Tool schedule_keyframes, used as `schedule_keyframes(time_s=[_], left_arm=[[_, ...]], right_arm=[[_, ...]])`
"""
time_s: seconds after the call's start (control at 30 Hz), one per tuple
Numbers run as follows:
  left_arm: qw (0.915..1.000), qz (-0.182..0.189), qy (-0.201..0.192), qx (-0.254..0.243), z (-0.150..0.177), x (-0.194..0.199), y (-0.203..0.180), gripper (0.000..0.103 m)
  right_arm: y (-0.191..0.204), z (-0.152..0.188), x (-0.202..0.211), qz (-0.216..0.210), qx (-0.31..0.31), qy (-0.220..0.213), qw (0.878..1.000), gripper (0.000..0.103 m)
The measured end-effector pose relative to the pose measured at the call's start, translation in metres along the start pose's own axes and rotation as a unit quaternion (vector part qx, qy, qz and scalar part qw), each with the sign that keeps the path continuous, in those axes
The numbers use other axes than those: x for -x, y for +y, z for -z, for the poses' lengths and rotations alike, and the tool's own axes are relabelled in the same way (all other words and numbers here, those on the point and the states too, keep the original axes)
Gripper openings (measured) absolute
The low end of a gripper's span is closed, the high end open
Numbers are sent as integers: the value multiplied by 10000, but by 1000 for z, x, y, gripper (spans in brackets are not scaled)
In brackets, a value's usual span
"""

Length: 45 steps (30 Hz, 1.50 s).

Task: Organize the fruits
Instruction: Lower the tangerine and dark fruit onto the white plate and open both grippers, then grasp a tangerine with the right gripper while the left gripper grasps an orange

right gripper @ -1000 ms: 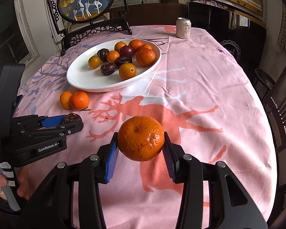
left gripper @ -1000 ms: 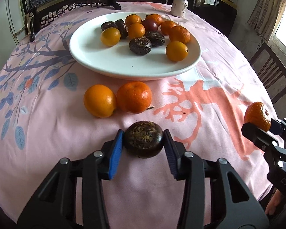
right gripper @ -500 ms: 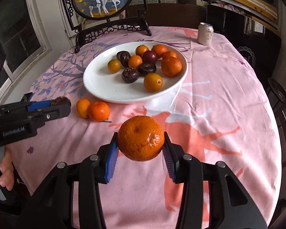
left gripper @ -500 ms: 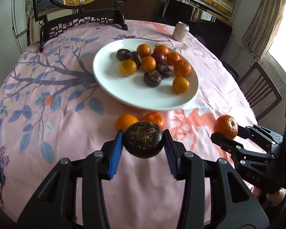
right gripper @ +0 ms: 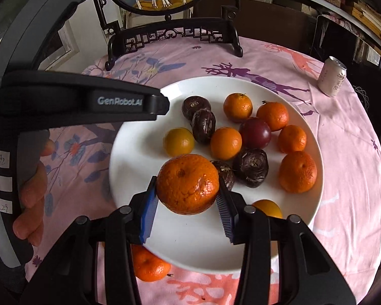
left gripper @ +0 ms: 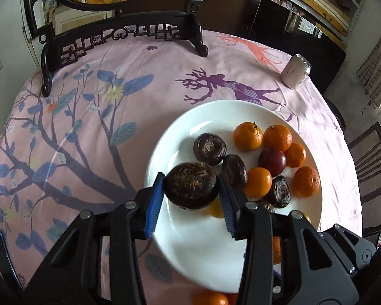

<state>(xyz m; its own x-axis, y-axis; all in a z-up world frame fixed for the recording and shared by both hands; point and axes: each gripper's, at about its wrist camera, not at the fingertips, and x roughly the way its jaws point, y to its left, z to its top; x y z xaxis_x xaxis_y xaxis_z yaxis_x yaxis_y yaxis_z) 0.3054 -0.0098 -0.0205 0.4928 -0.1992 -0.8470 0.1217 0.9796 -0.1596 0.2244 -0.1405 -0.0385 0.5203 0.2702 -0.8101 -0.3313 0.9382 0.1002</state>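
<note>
The left gripper (left gripper: 191,194) has its blue-padded jaws pinching a dark, wrinkled fruit (left gripper: 191,188) squarely between them, held above the near-left part of the white plate (left gripper: 190,241). The right gripper (right gripper: 186,200) has its jaws pressed against both sides of a mandarin (right gripper: 188,184), which hangs over the near middle of the plate. A second ago both fruits were carried over the bare pink tablecloth (left gripper: 139,81), short of the plate — now both are above the plate, and the two loose mandarins that lay ahead of the grippers sit beside the plate's near rim, one (right gripper: 149,264) showing under the right gripper. On the plate lie several small oranges (right gripper: 226,143), dark wrinkled fruits (right gripper: 251,167) and one smooth purple fruit (right gripper: 255,133), clustered toward its far right. Beyond the plate, on the table, stand a drink can (left gripper: 296,72) to the right and a carved dark stand (left gripper: 119,38) with a round painted panel. In the right wrist view the left gripper's body reaches in level over the plate's left rim, the person's left hand (right gripper: 31,195) wrapped around its grip.
</note>
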Motion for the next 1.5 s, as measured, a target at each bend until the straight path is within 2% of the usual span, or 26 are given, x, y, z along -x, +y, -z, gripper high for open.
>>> schedule_keyframes(time_s=[0.23,0.27,0.3,0.33,0.4,0.5,0.6,0.73,0.93,1.0,1.07,1.3,1.43,1.5], left_arm=[[10000,-38,-32,-55,-7,-11,-5,43],[10000,-47,-34,-29,-9,-12,-4,44],[10000,-57,-64,-7,-11,-12,-4,54],[9999,-103,-115,0,-12,-10,-4,71],[9991,-251,-321,-71,-14,-1,-8,82],[9987,-145,-460,-179,-10,22,-11,83],[9974,-26,-693,-204,5,55,-13,89],[9945,58,-1004,-305,39,95,-17,89],[9931,238,-1136,-186,87,124,-7,89],[9933,161,-1116,-238,109,125,-2,96],[9942,122,-1050,-210,131,122,6,97],[9967,29,-814,14,182,111,40,97],[9965,-109,-825,-46,195,112,51,97],[9963,-53,-855,-42,197,114,56,97]], right_arm=[[-9,-5,-8,-85,-155,-86,9998,45],[-9,-5,-8,-82,-167,-121,9998,48],[-9,-6,-7,-97,-159,-179,9997,54],[-8,-6,-5,-62,-148,-291,9994,69],[-6,-4,5,110,-71,-531,9985,76],[-2,2,27,283,55,-632,9976,77],[-1,17,58,204,9,-711,9973,78],[2,43,90,273,-161,-917,9953,93],[3,68,112,303,-336,-980,9942,93],[2,77,116,328,-374,-946,9943,93],[2,88,115,314,-446,-839,9950,93],[22,112,78,-157,-621,-310,9975,93],[33,112,54,-60,-582,-355,9977,93],[36,107,46,60,-508,-398,9979,87]])
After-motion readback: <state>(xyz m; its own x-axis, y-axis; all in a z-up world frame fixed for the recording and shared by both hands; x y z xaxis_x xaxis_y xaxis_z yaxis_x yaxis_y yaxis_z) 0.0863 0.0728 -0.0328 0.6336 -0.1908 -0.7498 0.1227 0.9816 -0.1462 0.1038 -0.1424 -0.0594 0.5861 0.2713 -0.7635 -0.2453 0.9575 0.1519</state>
